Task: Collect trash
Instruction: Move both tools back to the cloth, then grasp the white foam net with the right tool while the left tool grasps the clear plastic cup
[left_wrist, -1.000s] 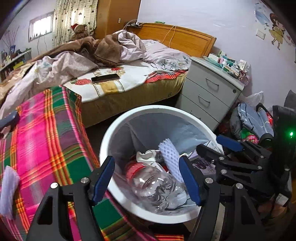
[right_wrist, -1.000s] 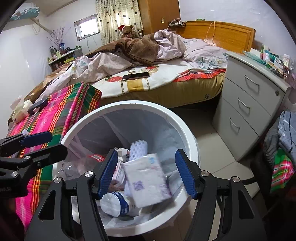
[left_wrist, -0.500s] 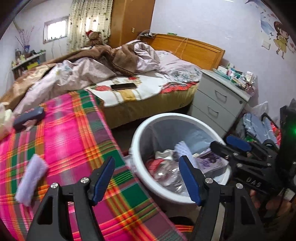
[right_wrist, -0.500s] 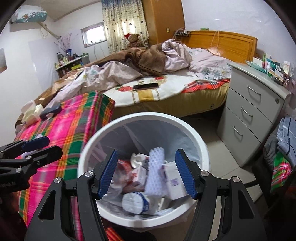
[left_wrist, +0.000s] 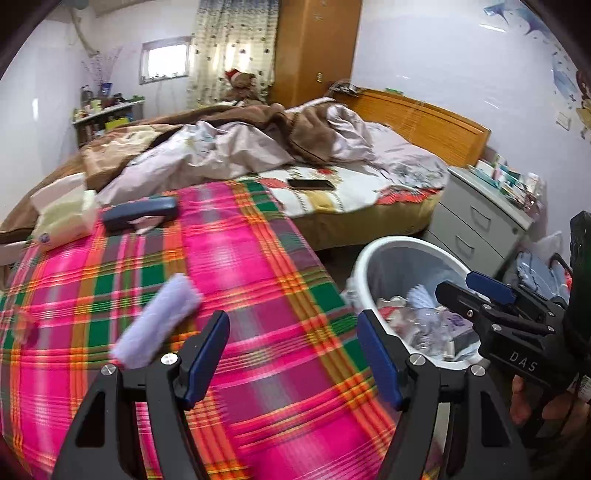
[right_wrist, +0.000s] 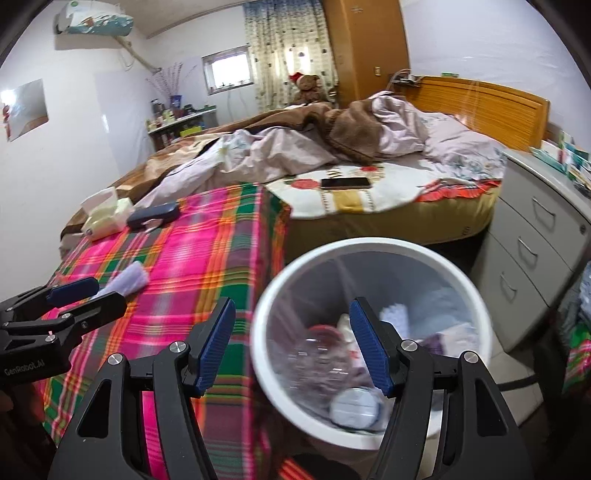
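Lying at the far left of the plaid-covered counter (left_wrist: 258, 295) is a tissue pack (left_wrist: 64, 218), with a dark blue case (left_wrist: 140, 212) being seen just beside it. Nearer the camera, a pale lilac foam sleeve (left_wrist: 159, 325) is resting on the cloth, blurred, and apart from the other two things. The left tongs (left_wrist: 293, 356) are being held over the counter, just right of that sleeve, with their jaws standing apart and nothing being gripped between them. To the right of the counter's edge, a white trash bin (right_wrist: 369, 247) is standing on the floor, and a clear plastic bottle (right_wrist: 317, 350), a white foam net (right_wrist: 395, 314) and other crumpled wrappers are lying inside it. The right tongs (right_wrist: 291, 345) are being held above the bin's near rim, jaws wide, with nothing clamped. Behind, a phone (right_wrist: 345, 182) is lying on the unmade bed (right_wrist: 369, 162), and a grey drawer unit (right_wrist: 532, 240) is standing at the far right.
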